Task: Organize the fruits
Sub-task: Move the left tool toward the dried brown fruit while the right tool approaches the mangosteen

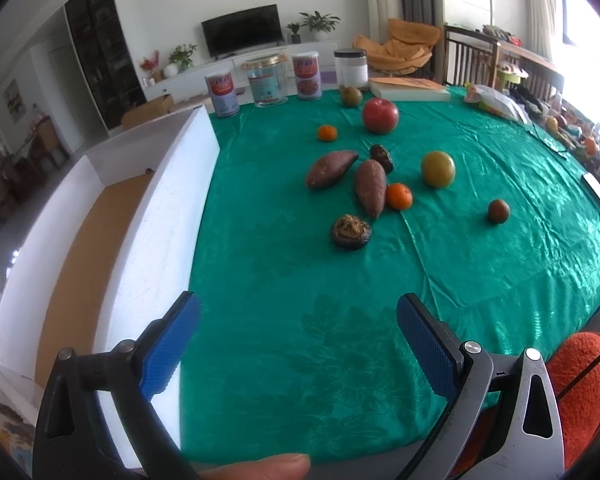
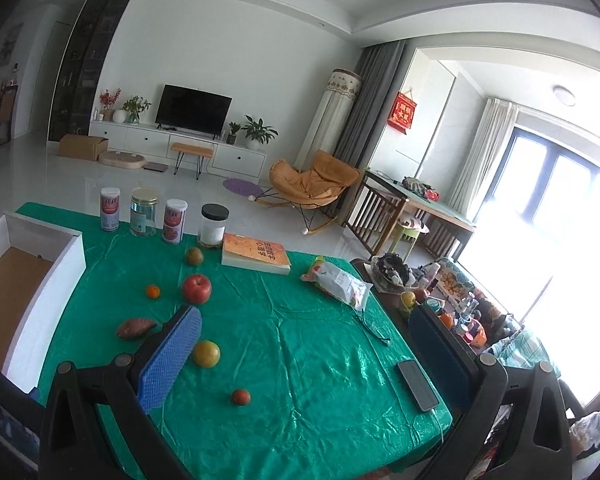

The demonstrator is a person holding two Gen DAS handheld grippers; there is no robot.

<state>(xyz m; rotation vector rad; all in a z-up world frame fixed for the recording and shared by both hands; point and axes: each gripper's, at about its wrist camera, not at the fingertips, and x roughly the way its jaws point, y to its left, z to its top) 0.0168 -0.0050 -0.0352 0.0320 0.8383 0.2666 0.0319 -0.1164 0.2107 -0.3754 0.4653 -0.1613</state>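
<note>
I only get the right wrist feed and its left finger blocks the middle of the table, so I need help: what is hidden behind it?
Observer: A second sweet potato lies there, beside the sweet potato you can see.
Operator: Anything touching it?
Observer: A small orange sits against its right side.
Operator: Other items nearby?
Observer: Two dark mushrooms, one behind the sweet potatoes and one in front.
Operator: Is the left gripper holding anything?
Observer: No, the left gripper is open over bare green cloth, beside the white box.
</note>
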